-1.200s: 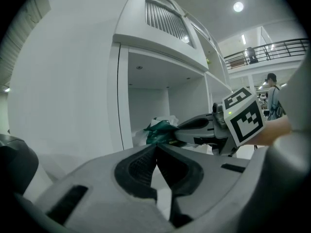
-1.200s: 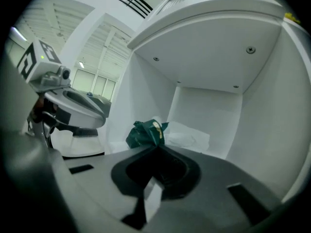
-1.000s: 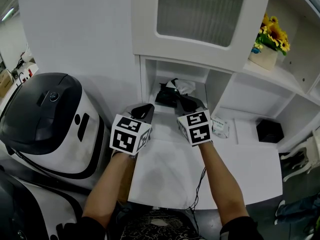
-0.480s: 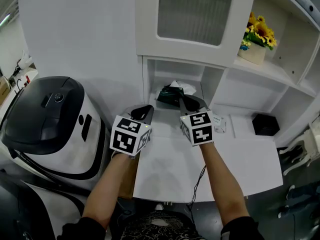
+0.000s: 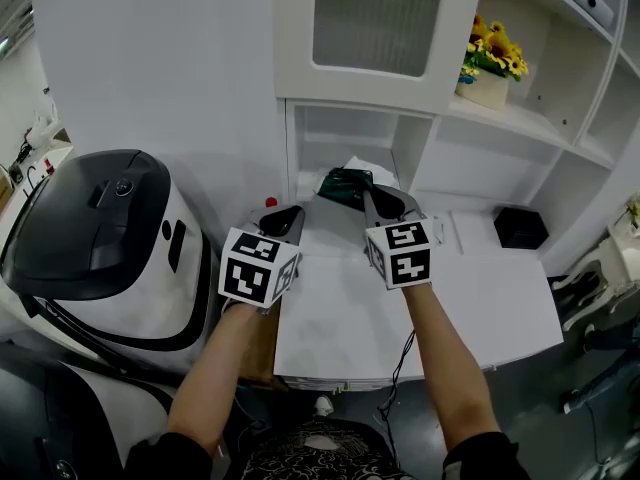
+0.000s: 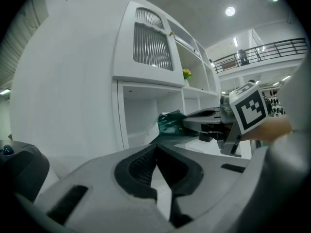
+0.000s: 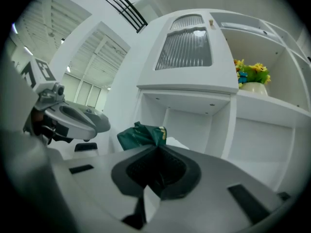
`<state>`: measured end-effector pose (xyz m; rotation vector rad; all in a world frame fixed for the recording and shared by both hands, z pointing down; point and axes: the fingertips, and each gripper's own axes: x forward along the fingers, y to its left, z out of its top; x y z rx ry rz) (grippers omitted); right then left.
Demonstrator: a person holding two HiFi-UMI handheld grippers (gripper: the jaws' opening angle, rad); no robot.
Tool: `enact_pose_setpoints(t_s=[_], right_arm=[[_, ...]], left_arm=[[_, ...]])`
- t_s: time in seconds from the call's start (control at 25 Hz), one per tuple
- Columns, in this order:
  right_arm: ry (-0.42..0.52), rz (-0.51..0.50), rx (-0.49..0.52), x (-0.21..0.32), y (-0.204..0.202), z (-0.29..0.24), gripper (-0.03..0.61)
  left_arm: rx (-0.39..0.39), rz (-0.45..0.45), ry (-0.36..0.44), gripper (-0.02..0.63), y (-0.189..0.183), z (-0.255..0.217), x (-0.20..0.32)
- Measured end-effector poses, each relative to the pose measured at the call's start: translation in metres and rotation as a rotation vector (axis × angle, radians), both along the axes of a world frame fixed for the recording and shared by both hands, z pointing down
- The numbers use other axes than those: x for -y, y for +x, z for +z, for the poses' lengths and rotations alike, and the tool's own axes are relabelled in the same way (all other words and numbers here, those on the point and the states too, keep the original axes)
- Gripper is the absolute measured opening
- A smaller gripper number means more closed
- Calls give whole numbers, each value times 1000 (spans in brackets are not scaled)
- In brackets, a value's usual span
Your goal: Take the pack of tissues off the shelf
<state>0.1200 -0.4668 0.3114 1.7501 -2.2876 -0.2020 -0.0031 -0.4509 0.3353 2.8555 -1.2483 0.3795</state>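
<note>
A: Carrying surfaces?

B: White tabletop (image 5: 470, 308), running back under a white shelf (image 5: 540, 131) unit set against the wall.

A: Lying directly on the tabletop?

B: One black box (image 5: 520, 228), far right, under the open right bay and close to the back. One small red item (image 5: 270, 204) at the back left corner, too small to identify.

A: On the shelf boards?

B: White pot of yellow flowers (image 5: 486, 73), upright on the upper right board, near its left end. Dark green pack of tissues (image 5: 345, 182) at the mouth of the low middle compartment. Resting on that compartment's floor or lifted off it: not determinable.
</note>
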Motion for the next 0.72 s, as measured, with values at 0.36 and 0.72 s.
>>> enact_pose_setpoints(t_s=[0.36, 0.72], right_arm=[[10, 28, 27, -60, -10, 0, 8], [10, 45, 70, -109, -16, 7, 8]], left_arm=[[-16, 3, 7, 8, -15, 0, -48], [-16, -14, 7, 8, -33, 8, -89]])
